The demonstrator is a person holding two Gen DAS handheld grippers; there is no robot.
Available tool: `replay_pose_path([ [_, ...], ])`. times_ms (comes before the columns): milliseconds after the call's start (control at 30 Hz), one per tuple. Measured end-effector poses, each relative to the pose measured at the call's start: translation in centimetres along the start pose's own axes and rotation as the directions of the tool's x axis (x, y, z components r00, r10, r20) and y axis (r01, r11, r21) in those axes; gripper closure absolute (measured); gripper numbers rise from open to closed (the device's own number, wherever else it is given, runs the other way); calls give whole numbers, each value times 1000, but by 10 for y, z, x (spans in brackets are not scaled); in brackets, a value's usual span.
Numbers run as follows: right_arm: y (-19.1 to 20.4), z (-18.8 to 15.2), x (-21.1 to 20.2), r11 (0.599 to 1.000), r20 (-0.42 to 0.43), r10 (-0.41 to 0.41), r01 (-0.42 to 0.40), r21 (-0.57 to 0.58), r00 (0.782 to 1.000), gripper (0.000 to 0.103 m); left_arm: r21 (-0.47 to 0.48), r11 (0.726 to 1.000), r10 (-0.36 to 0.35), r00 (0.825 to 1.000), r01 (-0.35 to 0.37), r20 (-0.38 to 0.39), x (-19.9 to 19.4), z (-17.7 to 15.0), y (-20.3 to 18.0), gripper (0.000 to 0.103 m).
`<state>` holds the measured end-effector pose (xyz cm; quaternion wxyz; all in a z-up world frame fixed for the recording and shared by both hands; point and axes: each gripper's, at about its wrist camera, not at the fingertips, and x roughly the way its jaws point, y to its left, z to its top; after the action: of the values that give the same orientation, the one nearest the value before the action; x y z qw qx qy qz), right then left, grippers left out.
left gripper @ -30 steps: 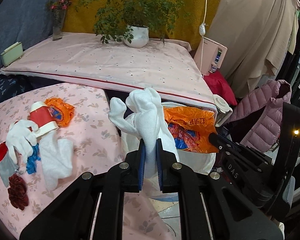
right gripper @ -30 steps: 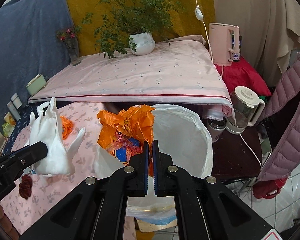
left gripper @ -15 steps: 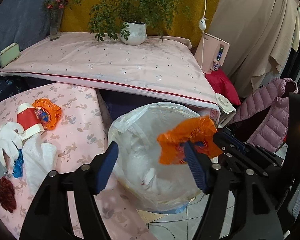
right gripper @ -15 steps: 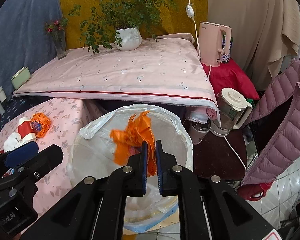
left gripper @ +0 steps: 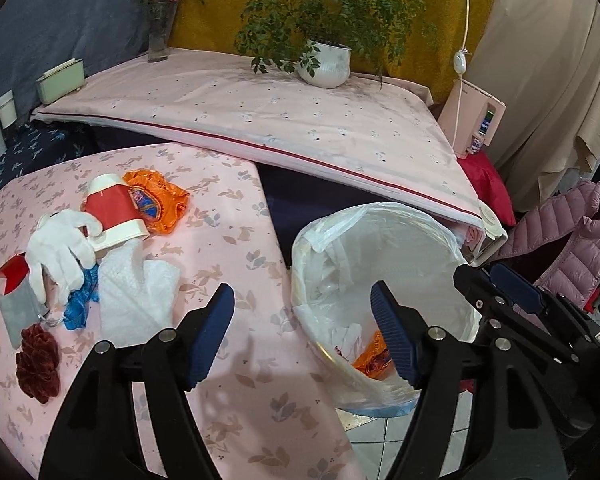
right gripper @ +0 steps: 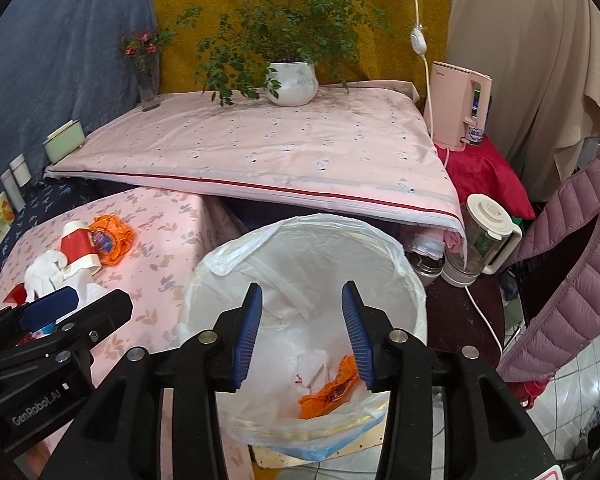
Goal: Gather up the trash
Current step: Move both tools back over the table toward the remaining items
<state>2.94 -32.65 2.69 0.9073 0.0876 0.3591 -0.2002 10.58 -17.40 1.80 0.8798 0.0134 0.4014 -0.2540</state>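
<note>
Left wrist view first: the left gripper (left gripper: 302, 312) is spread wide with nothing between its blue pads, hanging over the edge of the pink floral table (left gripper: 228, 216) and the rim of the trash bin (left gripper: 380, 220). One bin, lined with one white plastic bag, standing on the floor just beside the table. Down at its bottom lie two pieces: one orange wrapper (left gripper: 374, 354) and one crumpled white piece (left gripper: 346, 336) touching it.

Over on the table, the count of what is left: one red-and-white paper cup (left gripper: 114, 212) lying on its side, a second orange wrapper (left gripper: 158, 202) right against it, one white glove (left gripper: 60, 250), one white tissue sheet (left gripper: 136, 296), one blue scrap (left gripper: 80, 300) peeking out between glove and tissue, one grey pouch with a red corner (left gripper: 18, 306), and one dark red scrunchie (left gripper: 36, 360) nearest the table edge. All seven sit bunched together on the table's left part.

Right wrist view now: the right gripper (right gripper: 302, 334) is parted too, nothing in it, directly above the bin mouth (right gripper: 312, 224), with the dropped orange wrapper (right gripper: 330, 390) showing between and below its fingers.
</note>
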Motion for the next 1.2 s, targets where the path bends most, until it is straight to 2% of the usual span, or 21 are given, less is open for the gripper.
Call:
replay_pose_path([
  [233, 31, -3, -12, 998, 12, 36, -35, -44, 999, 51, -63, 997, 43, 999, -43, -1, -11, -6, 33, 35],
  [333, 44, -4, -16, 997, 13, 56, -55, -58, 998, 48, -86, 993, 78, 997, -77, 10, -18, -11, 49, 28],
  [567, 78, -7, -23, 990, 10, 102, -100, -101, 995, 45, -146, 978, 149, 989, -146, 12, -31, -24, 91, 24],
  [733, 103, -12, -26, 983, 2, 128, -127, -130, 992, 43, -188, 960, 210, 978, -206, 0, -38, -34, 123, 23],
  [1200, 166, -32, -24, 963, -49, 197, -202, -179, 979, 42, -319, 895, 303, 950, -311, -75, -50, -75, 211, 21],
])
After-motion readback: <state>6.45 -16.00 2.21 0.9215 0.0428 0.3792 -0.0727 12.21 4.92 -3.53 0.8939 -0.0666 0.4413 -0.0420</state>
